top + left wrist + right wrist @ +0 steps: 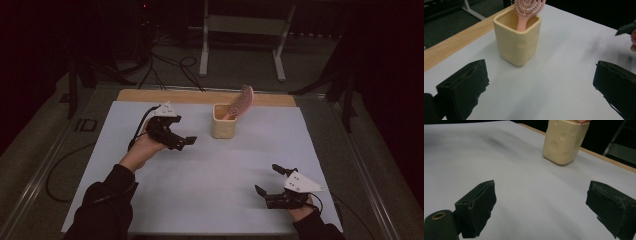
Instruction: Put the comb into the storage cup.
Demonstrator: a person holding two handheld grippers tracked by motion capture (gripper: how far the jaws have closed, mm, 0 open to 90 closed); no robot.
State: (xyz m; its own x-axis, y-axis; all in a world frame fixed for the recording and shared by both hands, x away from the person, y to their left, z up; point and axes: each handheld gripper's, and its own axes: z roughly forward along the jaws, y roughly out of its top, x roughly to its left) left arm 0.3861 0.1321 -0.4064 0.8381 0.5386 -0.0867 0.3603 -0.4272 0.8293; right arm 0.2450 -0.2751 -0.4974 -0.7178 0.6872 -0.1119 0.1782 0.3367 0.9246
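A cream square cup (223, 128) stands at the far middle of the white sheet, and a pink hairbrush (243, 101) sits handle-down in it, leaning right. My left gripper (188, 141) hovers just left of the cup, pointing at it. In the left gripper view the left gripper (540, 87) is open and empty, with the cup (517, 41) and brush (527, 7) straight ahead. My right gripper (266, 179) rests near the front right of the sheet, open. In the right gripper view the right gripper (541, 210) holds nothing, and the cup (564, 141) stands farther off.
The white sheet (210, 190) covers a table whose wooden edge (165, 96) shows along the far side. Beyond it a metal stand (204, 55) and several cables (165, 65) lie on the dark floor. The right hand's gripper (627, 28) shows at the edge of the left gripper view.
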